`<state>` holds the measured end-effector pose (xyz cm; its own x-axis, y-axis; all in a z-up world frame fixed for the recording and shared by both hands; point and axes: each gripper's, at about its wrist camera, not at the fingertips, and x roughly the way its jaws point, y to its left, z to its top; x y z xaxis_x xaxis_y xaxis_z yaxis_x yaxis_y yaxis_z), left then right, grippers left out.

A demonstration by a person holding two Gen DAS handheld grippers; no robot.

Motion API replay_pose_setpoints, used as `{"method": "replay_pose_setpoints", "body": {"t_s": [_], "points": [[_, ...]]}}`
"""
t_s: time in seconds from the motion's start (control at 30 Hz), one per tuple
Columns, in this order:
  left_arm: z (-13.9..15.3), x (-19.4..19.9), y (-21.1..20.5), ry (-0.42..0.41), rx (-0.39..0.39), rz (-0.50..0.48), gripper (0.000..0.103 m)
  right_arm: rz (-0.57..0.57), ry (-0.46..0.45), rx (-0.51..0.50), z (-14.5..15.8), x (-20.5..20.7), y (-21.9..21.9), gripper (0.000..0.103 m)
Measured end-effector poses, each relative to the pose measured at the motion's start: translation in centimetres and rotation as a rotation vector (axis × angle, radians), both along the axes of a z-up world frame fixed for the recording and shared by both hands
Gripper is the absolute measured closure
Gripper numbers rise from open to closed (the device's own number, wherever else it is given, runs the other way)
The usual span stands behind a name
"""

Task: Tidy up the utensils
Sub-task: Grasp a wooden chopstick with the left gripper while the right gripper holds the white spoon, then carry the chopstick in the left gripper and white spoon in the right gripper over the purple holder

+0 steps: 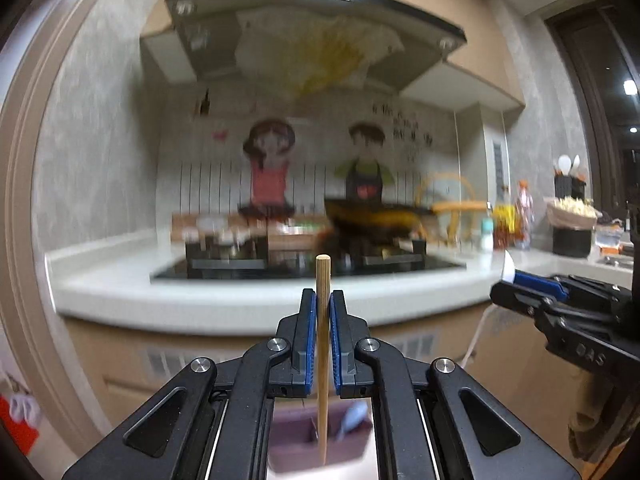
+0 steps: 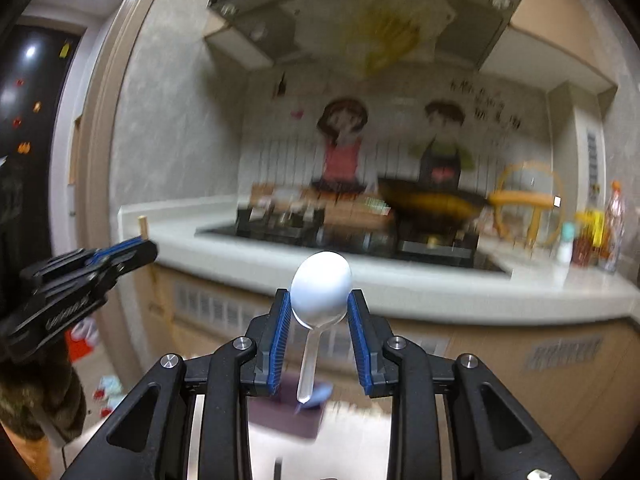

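Note:
My left gripper (image 1: 323, 300) is shut on a wooden chopstick (image 1: 322, 356) that stands upright between the blue pads, its top above the fingertips. Its lower end hangs over a purple utensil holder (image 1: 296, 440) that holds a pale blue utensil. My right gripper (image 2: 319, 300) is shut on the bowl of a white plastic spoon (image 2: 321, 288), its clear handle pointing down toward the purple holder (image 2: 288, 416). The right gripper also shows at the right of the left wrist view (image 1: 520, 292), and the left gripper shows at the left of the right wrist view (image 2: 120, 254).
A white kitchen counter (image 1: 240, 300) with a black hob (image 1: 304, 268) and a wok (image 1: 376, 216) lies ahead. Bottles (image 1: 516, 220) and a black utensil pot (image 1: 568, 184) stand at the right. A range hood (image 1: 316, 36) hangs above. Cabinet fronts are below the counter.

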<state>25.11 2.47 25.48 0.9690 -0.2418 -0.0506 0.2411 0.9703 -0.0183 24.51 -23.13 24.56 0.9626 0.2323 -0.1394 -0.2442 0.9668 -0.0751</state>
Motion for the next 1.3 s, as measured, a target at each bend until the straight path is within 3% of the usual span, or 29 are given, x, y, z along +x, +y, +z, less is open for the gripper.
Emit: {"method": "replay_pose_setpoints", "body": {"t_s": [0.2, 0.5, 0.67, 1.0, 1.3], "points": [[1.8, 4.1, 0.2, -0.035, -0.003, 0.017, 0.096, -0.011, -0.016, 0.022, 1.7, 4.2, 0.6, 0.075], [-1.8, 11.3, -0.2, 0.049, -0.003, 0.021, 0.096, -0.015, 0.14, -0.027, -4.8, 12.5, 2.7, 0.076], [-5.2, 14.7, 0.0, 0.091, -0.009, 0.041, 0.096, -0.012, 0.206, -0.02, -8.3, 15.8, 2.7, 0.076], [-12.5, 18.0, 2.7, 0.29, -0.063, 0.047, 0.096, 0.018, 0.38, -0.011, -15.6, 19.9, 3.7, 0.076], [-20.9, 19.2, 9.4, 0.64, -0.145, 0.165, 0.092, 0.059, 0.346, -0.04, -15.2, 14.1, 2.9, 0.076]]}}
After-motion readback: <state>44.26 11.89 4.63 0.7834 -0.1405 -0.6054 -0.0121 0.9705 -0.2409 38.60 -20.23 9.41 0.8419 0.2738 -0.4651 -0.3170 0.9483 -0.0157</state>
